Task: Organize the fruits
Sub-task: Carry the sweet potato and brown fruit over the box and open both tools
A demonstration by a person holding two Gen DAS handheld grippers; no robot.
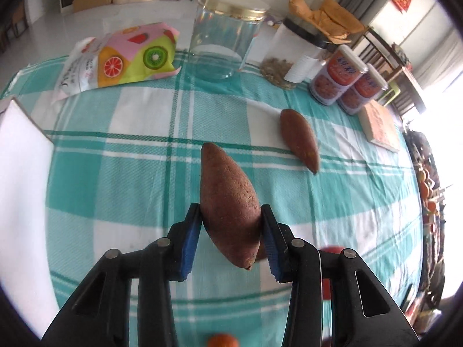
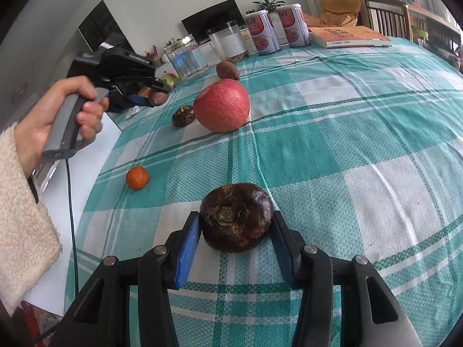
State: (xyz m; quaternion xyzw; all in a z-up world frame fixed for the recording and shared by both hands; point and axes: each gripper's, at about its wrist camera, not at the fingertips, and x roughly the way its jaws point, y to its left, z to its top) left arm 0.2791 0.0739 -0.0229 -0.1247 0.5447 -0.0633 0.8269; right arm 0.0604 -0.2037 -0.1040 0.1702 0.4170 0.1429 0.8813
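Both grippers have produce clamped, so the step in hand looks like the pick-up, with carrying to a sorting place next; no bowl or tray for the fruit shows, so where each goes cannot be told.

Nearest in the right wrist view, the right gripper (image 2: 235, 231) is clenched on a dark brown, flattened water chestnut (image 2: 237, 221), its blue pads (image 2: 189, 248) pressing both sides just above the teal-and-white checked cloth of the desk (image 2: 361, 133). It points forward and downward.

In the left wrist view, the left gripper (image 1: 231, 231) grasps a reddish-brown tapered sweet potato (image 1: 228, 202) near its thick lower part, the pointed end aimed away. It tilts steeply downward; a bare hand (image 2: 58, 112) in a cream fleece sleeve (image 2: 23, 217) holds its grey handle at the left desk edge.

Farther out lie a small orange tangerine (image 2: 137, 177), a large red apple (image 2: 222, 105), a second dark water chestnut (image 2: 183, 115) and a second sweet potato (image 1: 301, 140). At the far edge stand 2 clear jars, the nearer being the gold-lidded glass jar (image 1: 228, 29), and 2 red-labelled tins (image 1: 344, 78).

The next move calls for lifting cleanly without the long potato pivoting between the pads.
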